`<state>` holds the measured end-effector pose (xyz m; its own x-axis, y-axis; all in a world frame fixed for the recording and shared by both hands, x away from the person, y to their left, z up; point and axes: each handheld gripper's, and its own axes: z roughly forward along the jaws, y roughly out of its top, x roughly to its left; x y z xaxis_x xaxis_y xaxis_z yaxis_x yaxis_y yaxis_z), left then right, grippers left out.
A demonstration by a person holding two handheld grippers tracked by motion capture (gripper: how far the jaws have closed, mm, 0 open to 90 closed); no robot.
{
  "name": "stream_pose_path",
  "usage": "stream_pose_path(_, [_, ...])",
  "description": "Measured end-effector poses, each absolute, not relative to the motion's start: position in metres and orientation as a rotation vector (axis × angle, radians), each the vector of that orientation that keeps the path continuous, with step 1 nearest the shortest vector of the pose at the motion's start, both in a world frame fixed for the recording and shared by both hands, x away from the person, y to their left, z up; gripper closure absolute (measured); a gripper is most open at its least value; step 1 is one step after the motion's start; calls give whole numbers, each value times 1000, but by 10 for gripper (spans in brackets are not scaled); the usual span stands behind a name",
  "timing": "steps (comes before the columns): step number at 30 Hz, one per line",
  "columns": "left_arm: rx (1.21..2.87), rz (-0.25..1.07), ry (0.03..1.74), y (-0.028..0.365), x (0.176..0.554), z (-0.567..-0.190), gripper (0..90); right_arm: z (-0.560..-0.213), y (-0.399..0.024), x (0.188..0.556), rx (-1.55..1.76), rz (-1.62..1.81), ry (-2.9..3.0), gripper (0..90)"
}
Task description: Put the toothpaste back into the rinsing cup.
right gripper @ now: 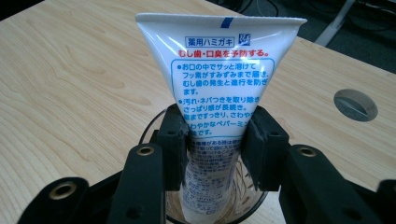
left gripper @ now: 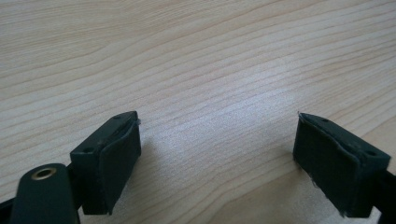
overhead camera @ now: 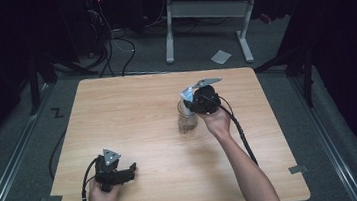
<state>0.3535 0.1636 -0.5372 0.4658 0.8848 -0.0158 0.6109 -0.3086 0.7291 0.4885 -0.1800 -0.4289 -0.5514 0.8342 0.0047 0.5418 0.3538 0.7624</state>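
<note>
A white toothpaste tube (right gripper: 219, 88) with blue and red Japanese print stands cap-down inside a clear glass cup (right gripper: 247, 200). My right gripper (right gripper: 214, 144) is shut on the tube at mid-height, its black pads pressing both sides. From the high view the right gripper (overhead camera: 201, 99) hovers over the cup (overhead camera: 187, 123) at the table's middle right, with the tube's flat end (overhead camera: 187, 92) poking out. My left gripper (overhead camera: 132, 168) rests near the front left edge, jaws wide apart. In the left gripper view the gripper (left gripper: 217, 144) has only bare wood between its pads.
The wooden table (overhead camera: 132, 110) carries just the cup. A grey cable hole cover (right gripper: 355, 104) sits in the tabletop beyond the cup. Behind the table stands a desk frame (overhead camera: 205, 12) with cables on the floor.
</note>
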Motion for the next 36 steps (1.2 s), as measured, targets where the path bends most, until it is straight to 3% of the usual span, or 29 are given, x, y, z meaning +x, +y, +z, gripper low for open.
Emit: stream_pose_path(36, [2036,517,1240,164,353,-537,154,-436,-184,486,1199,996,2276,586])
